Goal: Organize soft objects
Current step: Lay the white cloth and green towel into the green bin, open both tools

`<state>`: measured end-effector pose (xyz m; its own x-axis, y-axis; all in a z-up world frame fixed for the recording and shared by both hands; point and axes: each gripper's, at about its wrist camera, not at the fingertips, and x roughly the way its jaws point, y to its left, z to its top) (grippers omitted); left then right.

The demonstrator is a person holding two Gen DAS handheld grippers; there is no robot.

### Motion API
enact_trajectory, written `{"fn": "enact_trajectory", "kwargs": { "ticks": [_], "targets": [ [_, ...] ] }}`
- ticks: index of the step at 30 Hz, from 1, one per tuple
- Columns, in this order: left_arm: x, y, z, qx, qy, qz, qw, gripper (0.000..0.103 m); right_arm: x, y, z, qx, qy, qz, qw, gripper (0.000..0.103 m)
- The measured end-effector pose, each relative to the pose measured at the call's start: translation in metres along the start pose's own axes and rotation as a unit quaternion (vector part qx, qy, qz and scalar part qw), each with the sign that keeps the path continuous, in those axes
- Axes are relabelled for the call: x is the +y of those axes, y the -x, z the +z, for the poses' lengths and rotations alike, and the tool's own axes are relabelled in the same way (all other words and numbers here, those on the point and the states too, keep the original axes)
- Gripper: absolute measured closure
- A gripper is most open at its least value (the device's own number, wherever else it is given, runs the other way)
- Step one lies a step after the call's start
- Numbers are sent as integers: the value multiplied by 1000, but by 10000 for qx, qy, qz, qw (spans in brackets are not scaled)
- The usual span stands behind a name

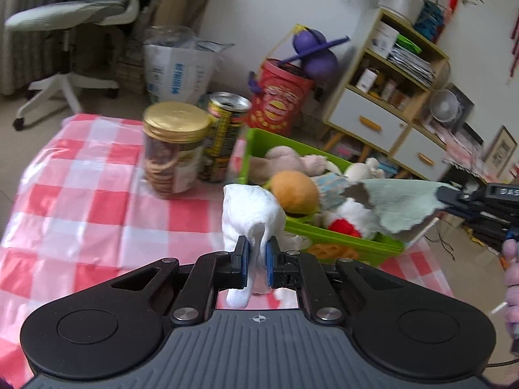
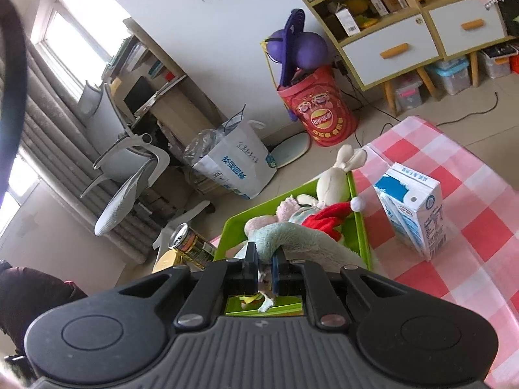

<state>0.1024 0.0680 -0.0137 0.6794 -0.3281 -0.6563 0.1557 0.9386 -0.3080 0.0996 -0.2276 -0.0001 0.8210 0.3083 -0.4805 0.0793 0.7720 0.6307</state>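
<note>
Checked red-and-white cloth covers our worktop (image 1: pixel 81 194). Beside the green bin (image 1: pixel 340 240), our left claw (image 1: pixel 257 259) is clamped on a white sock (image 1: pixel 249 214) standing upright. Our right claw (image 2: pixel 265 267) pinches a pale-green cloth (image 2: pixel 292 236) draped over the bin.

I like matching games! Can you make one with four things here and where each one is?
Things:
1. sock
2. cloth
3. burger toy
4. milk carton

Places:
A. standing on the checked tablecloth
B. pinched in the right claw
C. lying in the green bin
D. pinched in the left claw

Pairs: 1-D, 2-B, 3-C, 4-A
</note>
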Motion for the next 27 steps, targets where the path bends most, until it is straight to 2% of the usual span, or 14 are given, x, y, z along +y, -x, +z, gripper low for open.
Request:
{"fn": "enact_trajectory", "kwargs": {
  "ticks": [9,14,18,27],
  "targets": [
    [-47,-45,27,410,-220,-521,9976,96,-17,-19,1,141,-174,-163,9996,103],
    [-68,-79,30,712,-443,-547,9950,96,-19,-33,-1,254,-39,-269,9993,103],
    [-72,-101,28,886,-394,-552,9938,96,-22,-45,-6,392,43,-360,9986,103],
    [-69,-113,38,892,-328,-475,9943,96,-24,-68,-20,715,234,-456,9961,103]
  ]
}}
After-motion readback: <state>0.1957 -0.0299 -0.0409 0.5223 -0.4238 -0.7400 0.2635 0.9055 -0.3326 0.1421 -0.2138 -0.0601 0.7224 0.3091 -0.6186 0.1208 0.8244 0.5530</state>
